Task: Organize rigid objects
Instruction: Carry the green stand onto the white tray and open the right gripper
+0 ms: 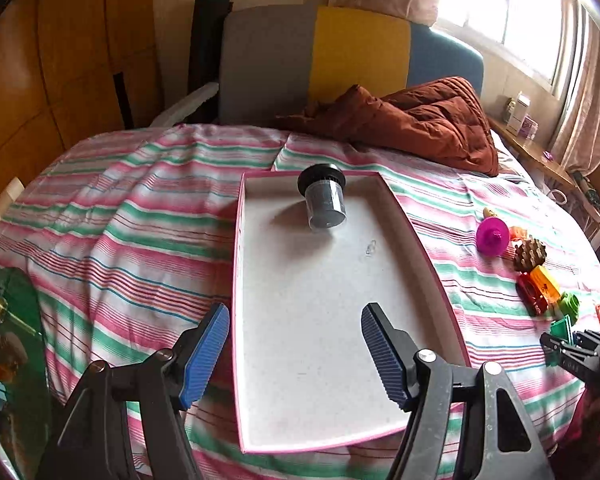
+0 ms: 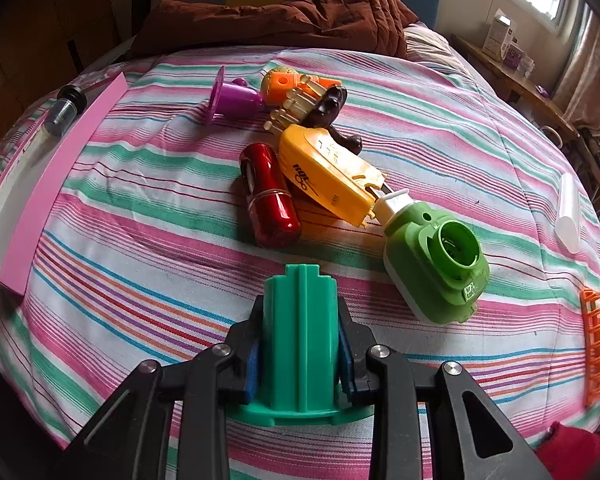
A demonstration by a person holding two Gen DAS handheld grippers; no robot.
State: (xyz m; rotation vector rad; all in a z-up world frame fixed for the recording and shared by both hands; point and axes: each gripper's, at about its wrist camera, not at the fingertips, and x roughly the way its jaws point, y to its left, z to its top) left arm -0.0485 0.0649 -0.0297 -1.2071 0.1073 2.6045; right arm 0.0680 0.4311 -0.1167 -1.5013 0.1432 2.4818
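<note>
Left gripper (image 1: 296, 350): you are holding it wide apart and empty over the near end of the tray (image 1: 340, 380); one finger (image 1: 204, 356) is hanging past the tray's left rim.
Right gripper (image 2: 300, 360): you are clamping it narrow on the green piece (image 2: 300, 336), pads pressing both its sides.
Tray: pink-edged and white inside, it is lying on the striped bedspread (image 1: 132, 220).
Jar (image 1: 325, 202): it is lying on its side at the tray's 12 o'clock end, black cap toward the far rim.
Toys: from your right gripper, the red capsule (image 2: 270, 196) is sitting at 11 o'clock, touching the yellow case (image 2: 328, 172); the green sharpener (image 2: 436, 264) is at 1 o'clock; the purple cup (image 2: 236, 98) is farther off at 11.
Orange comb (image 2: 596, 344): it is lying at 3 o'clock by the frame's edge.
</note>
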